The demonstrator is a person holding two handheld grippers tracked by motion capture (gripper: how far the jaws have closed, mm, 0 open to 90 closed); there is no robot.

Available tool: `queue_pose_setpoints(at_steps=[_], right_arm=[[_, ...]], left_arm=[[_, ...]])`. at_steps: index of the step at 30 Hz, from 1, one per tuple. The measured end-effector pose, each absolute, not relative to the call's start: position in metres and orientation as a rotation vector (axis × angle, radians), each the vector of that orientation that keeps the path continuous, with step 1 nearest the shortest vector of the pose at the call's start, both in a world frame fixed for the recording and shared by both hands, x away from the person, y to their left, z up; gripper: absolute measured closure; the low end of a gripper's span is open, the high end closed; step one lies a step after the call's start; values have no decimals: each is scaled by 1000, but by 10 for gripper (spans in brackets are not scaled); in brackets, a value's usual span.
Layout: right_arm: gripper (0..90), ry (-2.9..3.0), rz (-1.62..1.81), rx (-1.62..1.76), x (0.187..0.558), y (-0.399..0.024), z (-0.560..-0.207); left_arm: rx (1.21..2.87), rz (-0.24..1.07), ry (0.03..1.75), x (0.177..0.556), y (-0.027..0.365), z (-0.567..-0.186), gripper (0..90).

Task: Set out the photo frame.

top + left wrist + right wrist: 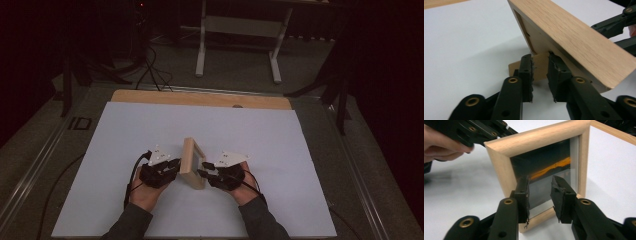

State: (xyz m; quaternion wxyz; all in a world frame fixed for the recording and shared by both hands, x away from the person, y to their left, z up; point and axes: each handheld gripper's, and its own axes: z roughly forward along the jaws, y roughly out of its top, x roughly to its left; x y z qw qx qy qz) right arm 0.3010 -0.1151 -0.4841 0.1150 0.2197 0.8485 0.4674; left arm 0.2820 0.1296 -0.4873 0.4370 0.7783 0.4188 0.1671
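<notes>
The frame [192, 163] stands upright on the white sheet [125, 150], just below the sheet's middle, with your two hands on either side. In the high view its long edge runs from about 12 o'clock to 6 o'clock, tipped slightly so the near end drifts toward 5. Its glass face [549, 177] points to 3 o'clock, toward your right gripper [540, 195]; its back points to 9 o'clock, toward your left gripper [540, 75]. The frame leans back a little onto a small wooden stand [540, 66] that sticks out from its back and rests on the sheet.

Your left gripper sits at 9 o'clock of the frame, close against the back. Its jaws are parted, and the stand's leg shows in the gap between them; the pads do not press on it. Your right gripper sits at 3 o'clock, jaws parted in front of the glass and the lower rail, gripping nothing. In the right gripper view you see your left hand [441, 150] past the frame's top corner at about 10 o'clock.

The sheet lies on a wooden table [200, 98], whose bare strip shows at 12 o'clock. Beyond it, at 12 o'clock, white table legs [237, 45] stand on the floor, and cables [152, 70] trail at 11 o'clock. Nothing lies on the sheet between the grippers and the frame.
</notes>
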Motion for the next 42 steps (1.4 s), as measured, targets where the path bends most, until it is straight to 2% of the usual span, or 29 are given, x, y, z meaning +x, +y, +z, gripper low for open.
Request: queue_pose_setpoints(at_steps=[10, 26, 42], right_arm=[[564, 2486, 1369, 683, 305, -120, -484], [500, 2482, 1365, 718, 310, -126, -484], [489, 2475, 1367, 737, 312, -130, -482]], left_arm=[[1910, 420, 1068, 281, 136, -480, 628], [1829, 415, 1083, 278, 151, -462, 552], [1790, 341, 1062, 271, 144, -450, 459]])
